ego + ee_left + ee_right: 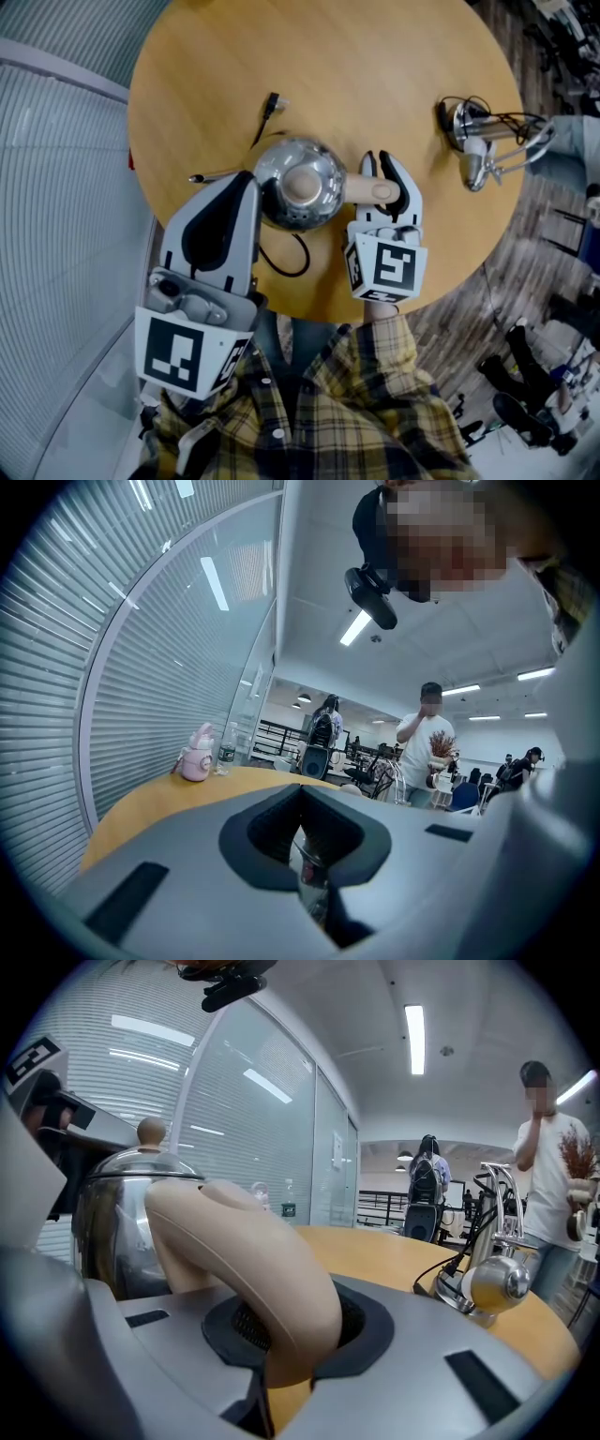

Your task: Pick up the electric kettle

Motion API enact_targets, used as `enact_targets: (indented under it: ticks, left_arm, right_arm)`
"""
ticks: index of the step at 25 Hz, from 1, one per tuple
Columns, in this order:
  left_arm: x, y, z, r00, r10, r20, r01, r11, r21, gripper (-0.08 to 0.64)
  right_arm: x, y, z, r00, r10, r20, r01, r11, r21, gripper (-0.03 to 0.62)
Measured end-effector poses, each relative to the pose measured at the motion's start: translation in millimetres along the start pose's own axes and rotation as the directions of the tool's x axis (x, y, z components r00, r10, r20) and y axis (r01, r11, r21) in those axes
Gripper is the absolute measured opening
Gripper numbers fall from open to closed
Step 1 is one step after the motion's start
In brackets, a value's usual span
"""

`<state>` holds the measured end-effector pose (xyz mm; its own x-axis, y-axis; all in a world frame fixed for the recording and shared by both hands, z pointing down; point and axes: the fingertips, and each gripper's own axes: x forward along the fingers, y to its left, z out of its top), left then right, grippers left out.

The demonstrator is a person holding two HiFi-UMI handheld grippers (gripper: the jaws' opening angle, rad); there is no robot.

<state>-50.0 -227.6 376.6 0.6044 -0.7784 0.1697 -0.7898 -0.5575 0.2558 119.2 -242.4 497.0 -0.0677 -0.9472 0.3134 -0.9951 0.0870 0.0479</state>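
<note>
The electric kettle [298, 183], polished steel with a beige lid knob, stands in the middle of the round wooden table [375, 56]. Its beige handle [370, 190] points right, and my right gripper [379, 163] is shut on it, one finger on each side. In the right gripper view the handle [253, 1260] fills the hollow between the pads of the gripper [291, 1358], with the kettle body [122, 1213] at left. My left gripper [246, 183] lies against the kettle's left side with its jaws together and nothing between them; its own view shows the gripper [305, 855] with only a thin seam.
A black cable [286, 262] loops from the kettle toward the near table edge, and a plug [270, 105] lies behind it. A metal appliance with cables [473, 136] sits at the right rim. A pink bottle [195, 758] stands on the table's far side. A glass wall runs along the left.
</note>
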Motion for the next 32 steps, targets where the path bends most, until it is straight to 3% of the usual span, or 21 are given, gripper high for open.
enact_targets:
  ticks: [19,32]
  left_arm:
    - [-3.1,2.4,12.6,1.000,0.020,0.015,-0.020,1.000,0.007,0.003]
    - [-7.1,8.1,32.8,0.998,0.040,0.057,-0.040,0.999,0.007,0.003]
  right_arm:
    - [-3.3,-3.2,9.8,0.998,-0.033,0.045,0.031,0.998,0.061,0.077]
    - [-1.3,-6.5,38.0,0.998,-0.015,0.064,0.013,0.999,0.029,0.080]
